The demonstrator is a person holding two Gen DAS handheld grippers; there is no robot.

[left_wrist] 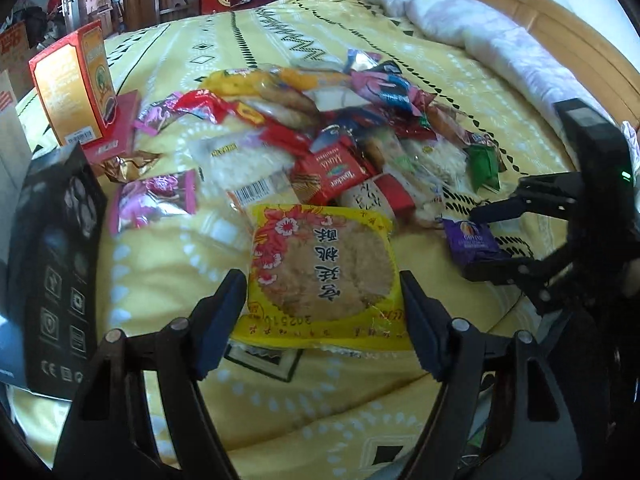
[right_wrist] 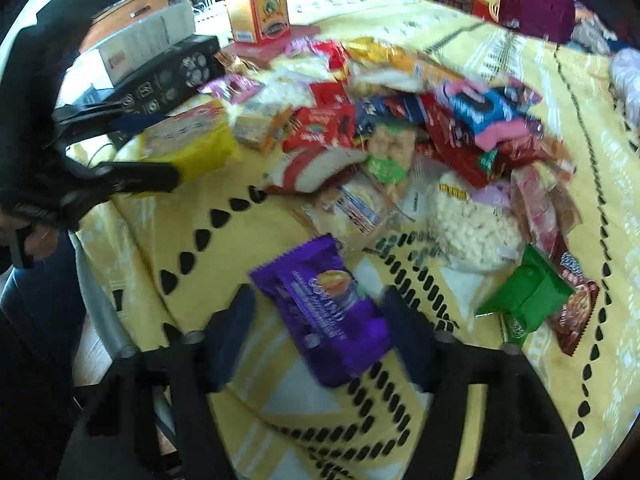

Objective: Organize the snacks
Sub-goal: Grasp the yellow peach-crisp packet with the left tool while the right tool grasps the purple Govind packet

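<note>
A yellow biscuit packet (left_wrist: 320, 264) with a round cake inside lies at the near edge of the snack pile (left_wrist: 340, 132). My left gripper (left_wrist: 320, 292) is shut on it, one pad on each side edge. The right wrist view shows that same gripper (right_wrist: 160, 148) holding the yellow packet (right_wrist: 192, 140). A purple snack packet (right_wrist: 320, 312) lies slantwise on the yellow bedspread (right_wrist: 240, 240) between the fingers of my right gripper (right_wrist: 318, 308). The gripper is open, with a thin gap at the left pad. In the left wrist view it (left_wrist: 470, 245) frames the purple packet (left_wrist: 472, 240).
An orange carton (left_wrist: 76, 80) stands at the back left, with a black box (left_wrist: 56, 264) beside it. A green packet (right_wrist: 528, 292) lies right of the purple one. A rolled pale quilt (left_wrist: 460, 12) lines the wooden bed frame. The bed's edge runs close behind both grippers.
</note>
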